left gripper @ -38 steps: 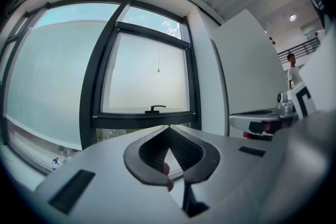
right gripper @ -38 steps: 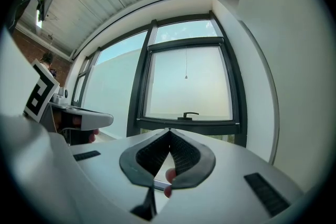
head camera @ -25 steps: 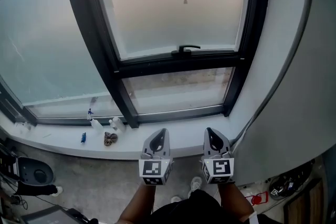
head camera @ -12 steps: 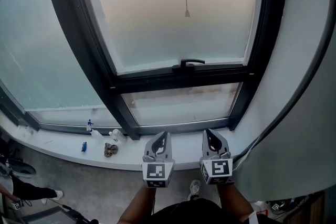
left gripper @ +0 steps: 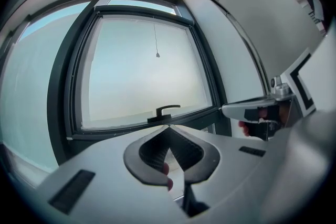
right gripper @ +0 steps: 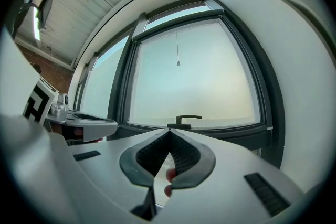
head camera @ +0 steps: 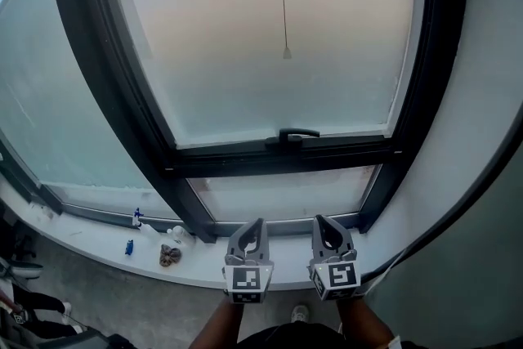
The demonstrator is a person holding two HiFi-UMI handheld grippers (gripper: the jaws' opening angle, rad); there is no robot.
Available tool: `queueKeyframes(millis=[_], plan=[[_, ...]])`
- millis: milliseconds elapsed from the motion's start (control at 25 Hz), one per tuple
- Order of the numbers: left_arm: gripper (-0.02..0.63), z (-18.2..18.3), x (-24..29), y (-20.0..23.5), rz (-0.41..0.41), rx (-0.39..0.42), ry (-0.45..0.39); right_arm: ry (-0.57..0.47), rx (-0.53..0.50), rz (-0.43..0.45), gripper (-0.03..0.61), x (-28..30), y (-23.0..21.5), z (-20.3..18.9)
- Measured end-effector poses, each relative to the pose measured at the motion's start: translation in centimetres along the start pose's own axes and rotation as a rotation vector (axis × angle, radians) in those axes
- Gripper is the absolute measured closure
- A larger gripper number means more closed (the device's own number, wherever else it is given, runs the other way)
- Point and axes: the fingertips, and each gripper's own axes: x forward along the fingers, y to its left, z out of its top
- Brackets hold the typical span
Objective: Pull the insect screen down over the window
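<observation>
A dark-framed window (head camera: 172, 167) with frosted glass fills the head view. A thin pull cord (head camera: 283, 4) with a small end piece (head camera: 287, 53) hangs in front of the pane, well above the black window handle (head camera: 292, 135). The cord (left gripper: 156, 39) and handle (left gripper: 164, 111) also show in the left gripper view, and both cord (right gripper: 177, 50) and handle (right gripper: 185, 120) show in the right gripper view. My left gripper (head camera: 256, 222) and right gripper (head camera: 321, 220) are side by side at the sill, both shut and empty, pointing level at the window, far below the cord. No screen is visible over the glass.
On the white sill (head camera: 98, 245) at the left stand small bottles (head camera: 176, 234), a blue item (head camera: 129, 247) and a brown clump (head camera: 169, 257). A grey wall (head camera: 482, 135) borders the window on the right. A second large pane (head camera: 49, 94) lies to the left.
The window, cord and handle have drawn closer and sit lower in the head view. Both grippers have moved forward toward the sill together, still shut.
</observation>
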Motion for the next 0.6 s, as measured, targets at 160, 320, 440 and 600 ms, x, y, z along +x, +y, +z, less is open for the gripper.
queueKeyframes(millis=[160, 320, 440, 600], plan=[[0.612, 0.1, 2.6, 0.2, 0.016, -0.027, 0.0, 0.004, 0.002, 0.017, 0.576, 2.2, -1.6, 0.0], [0.612, 0.3, 4.4, 0.2, 0.033, -0.034, 0.005, -0.002, 0.021, 0.054, 0.577, 3.8, -2.5, 0.4], [0.612, 0.1, 5.3, -0.1, 0.04, -0.048, 0.007, -0.001, 0.021, 0.072, 0.577, 4.7, -2.6, 0.1], [0.612, 0.1, 6.2, 0.2, 0.042, -0.055, -0.002, -0.011, 0.032, 0.092, 0.577, 5.9, -2.5, 0.0]])
